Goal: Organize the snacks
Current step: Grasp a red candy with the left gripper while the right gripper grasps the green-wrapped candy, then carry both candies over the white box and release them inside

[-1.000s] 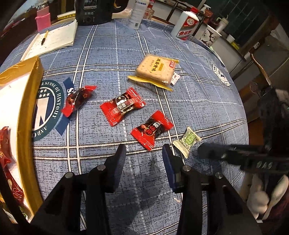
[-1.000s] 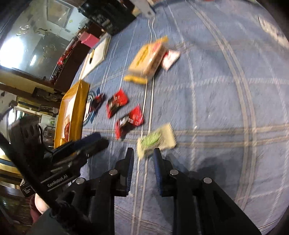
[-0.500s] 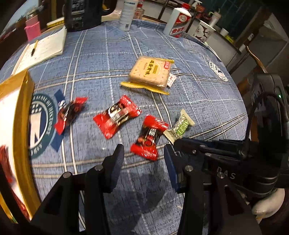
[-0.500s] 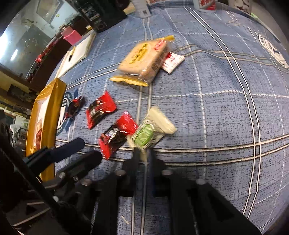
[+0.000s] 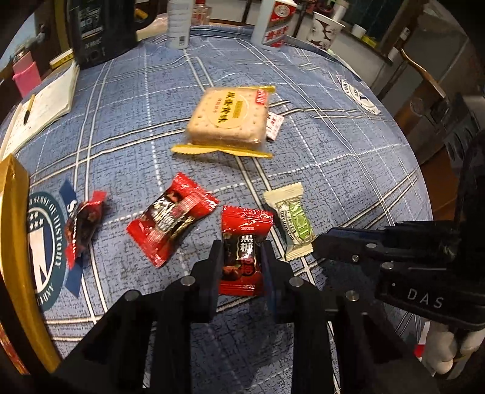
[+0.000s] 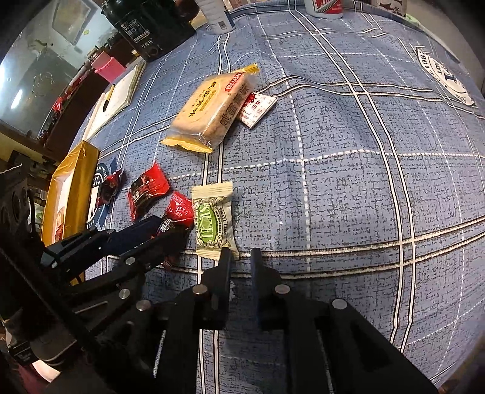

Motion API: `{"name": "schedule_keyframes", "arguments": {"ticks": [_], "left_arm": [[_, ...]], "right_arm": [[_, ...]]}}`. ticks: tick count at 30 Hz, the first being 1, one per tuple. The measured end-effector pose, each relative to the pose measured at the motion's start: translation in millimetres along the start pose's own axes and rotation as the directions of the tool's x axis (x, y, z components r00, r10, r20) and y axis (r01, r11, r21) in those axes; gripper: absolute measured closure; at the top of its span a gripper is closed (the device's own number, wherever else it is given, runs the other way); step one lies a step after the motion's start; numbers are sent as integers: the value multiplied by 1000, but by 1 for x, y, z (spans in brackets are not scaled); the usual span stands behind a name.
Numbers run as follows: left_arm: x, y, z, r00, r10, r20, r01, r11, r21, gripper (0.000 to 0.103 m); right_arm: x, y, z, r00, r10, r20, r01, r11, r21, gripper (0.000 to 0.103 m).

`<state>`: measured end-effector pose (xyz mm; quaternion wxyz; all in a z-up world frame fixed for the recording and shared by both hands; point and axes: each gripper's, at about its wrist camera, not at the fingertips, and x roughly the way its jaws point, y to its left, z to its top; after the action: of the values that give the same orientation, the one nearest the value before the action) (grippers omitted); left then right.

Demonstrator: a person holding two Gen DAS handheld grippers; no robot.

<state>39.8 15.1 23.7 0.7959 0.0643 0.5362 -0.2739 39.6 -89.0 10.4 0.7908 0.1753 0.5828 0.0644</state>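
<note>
My left gripper straddles a red candy packet on the blue plaid tablecloth, fingers touching its two sides. My right gripper sits just behind a white-and-green candy, jaws narrowly apart with nothing between them; its tip shows in the left wrist view beside that candy. Two more red candies lie to the left. A cracker pack lies farther back. A gold box stands at the left edge.
A small red-and-white sachet lies by the cracker pack. A notebook with a pen, a black kettle, bottles and a paper cup stand at the table's far side. The table edge curves at the right.
My left gripper moved forward and closed around the red candy packet. My right gripper drew back slightly from the green candy, which now lies flat in front of it.
</note>
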Motion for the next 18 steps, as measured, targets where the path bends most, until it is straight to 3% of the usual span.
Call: {"name": "schedule_keyframes", "arguments": {"ticks": [10,13,18], "left_arm": [[-53,29,-19,994,11,106,6,987,-163,77],[-66,33,-29,992,19,127,6,981,-195,77],[-81,44,-50,988,38,148,4,963,-269,77]], "right_arm": [[-2,-6,11,998,65,15,-66,997,49,80],[6,6,17,999,51,15,-52,998,35,71],[15,34,22,998,-45,50,48,996,-69,70]]}}
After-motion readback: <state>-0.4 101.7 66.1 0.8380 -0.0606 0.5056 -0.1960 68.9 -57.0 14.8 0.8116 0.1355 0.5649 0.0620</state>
